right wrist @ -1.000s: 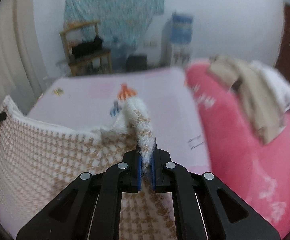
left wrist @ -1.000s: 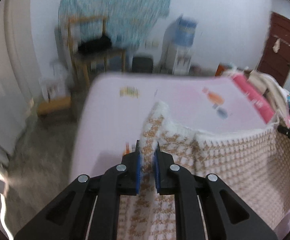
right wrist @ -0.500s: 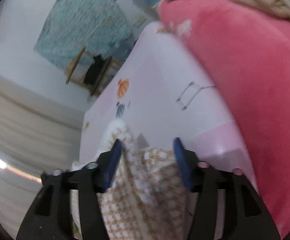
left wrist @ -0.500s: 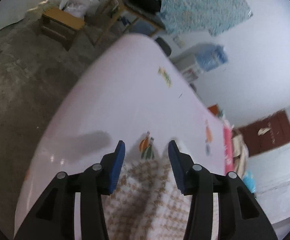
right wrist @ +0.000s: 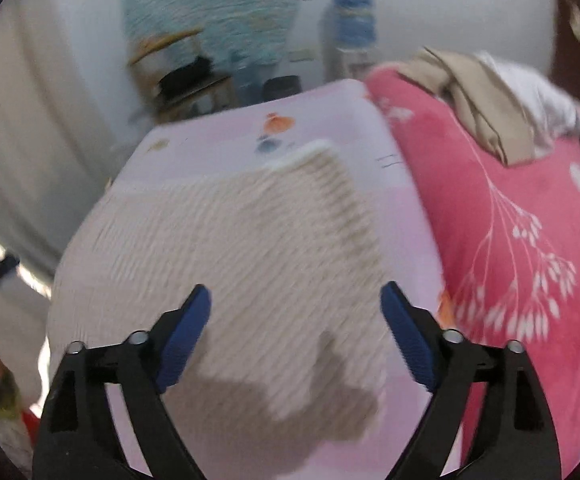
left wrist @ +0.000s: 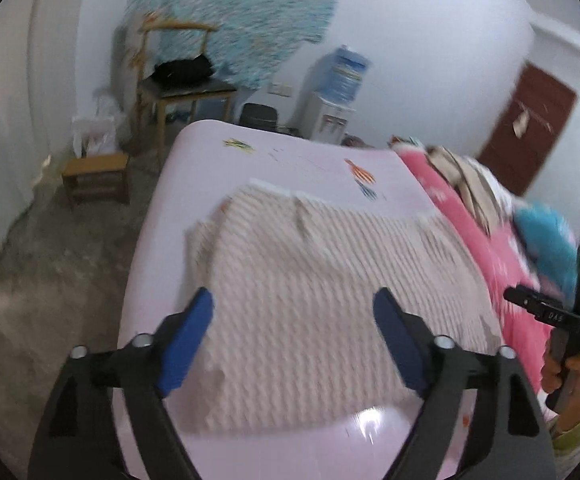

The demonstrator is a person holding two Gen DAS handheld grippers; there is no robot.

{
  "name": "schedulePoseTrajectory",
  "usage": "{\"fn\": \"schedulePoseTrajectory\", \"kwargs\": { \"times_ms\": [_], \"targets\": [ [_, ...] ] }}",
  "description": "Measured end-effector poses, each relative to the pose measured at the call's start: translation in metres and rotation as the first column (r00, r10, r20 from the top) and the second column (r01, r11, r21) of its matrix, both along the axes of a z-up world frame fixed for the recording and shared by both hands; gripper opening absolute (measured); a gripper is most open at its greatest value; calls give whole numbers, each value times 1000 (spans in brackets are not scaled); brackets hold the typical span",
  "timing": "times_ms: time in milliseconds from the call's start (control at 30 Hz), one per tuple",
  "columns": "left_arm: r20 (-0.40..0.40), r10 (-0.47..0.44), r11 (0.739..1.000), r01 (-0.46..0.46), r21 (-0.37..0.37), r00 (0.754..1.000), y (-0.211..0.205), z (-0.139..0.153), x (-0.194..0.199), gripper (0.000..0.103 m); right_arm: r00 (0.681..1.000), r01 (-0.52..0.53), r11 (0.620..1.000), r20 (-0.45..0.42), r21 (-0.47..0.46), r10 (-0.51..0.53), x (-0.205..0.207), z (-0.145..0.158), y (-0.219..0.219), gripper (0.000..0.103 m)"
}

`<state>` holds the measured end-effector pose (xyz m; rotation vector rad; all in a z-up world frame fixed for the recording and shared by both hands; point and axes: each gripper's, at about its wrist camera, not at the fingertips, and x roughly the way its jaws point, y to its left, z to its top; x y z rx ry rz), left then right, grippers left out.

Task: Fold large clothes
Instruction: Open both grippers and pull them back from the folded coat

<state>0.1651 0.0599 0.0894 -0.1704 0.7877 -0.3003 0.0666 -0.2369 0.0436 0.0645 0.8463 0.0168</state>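
The cream-and-tan checked knit garment point(left wrist: 330, 288) lies spread flat on the pale pink printed bed sheet point(left wrist: 302, 160), its far white-trimmed edge toward the wall and its right edge near the bright pink floral blanket point(right wrist: 502, 240). The left gripper point(left wrist: 294, 320) and the right gripper point(right wrist: 296, 316) hover above the cloth; their jaws have just been opening and stand wide, with nothing pinched between the blue pads. The risk I see is in the next grab: the thick, loose knit could bunch, or only one layer could be caught, leaving a crooked fold. The beige clothes pile point(right wrist: 478, 108) on the blanket could also snag a wide swing.
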Motion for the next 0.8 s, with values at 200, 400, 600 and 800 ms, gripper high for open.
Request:
{"fn": "schedulePoseTrajectory", "kwargs": {
  "times_ms": [200,400,600,800],
  "targets": [
    [29,1,992,-5,127,1000,-48,-20,-78,97,998,40,994,46,-104,-35,-69,0,56,95],
    [73,25,984,-38,174,997,-70,-26,-112,97,988,135,987,84,-92,-127,-105,-1,68,95],
    [126,113,954,-143,262,986,-82,-17,-114,97,979,180,980,108,-88,-170,-115,7,76,95],
    [63,160,931,-172,322,985,-94,-18,-104,97,978,185,978,116,-96,-174,-117,3,80,95]
  ]
}}
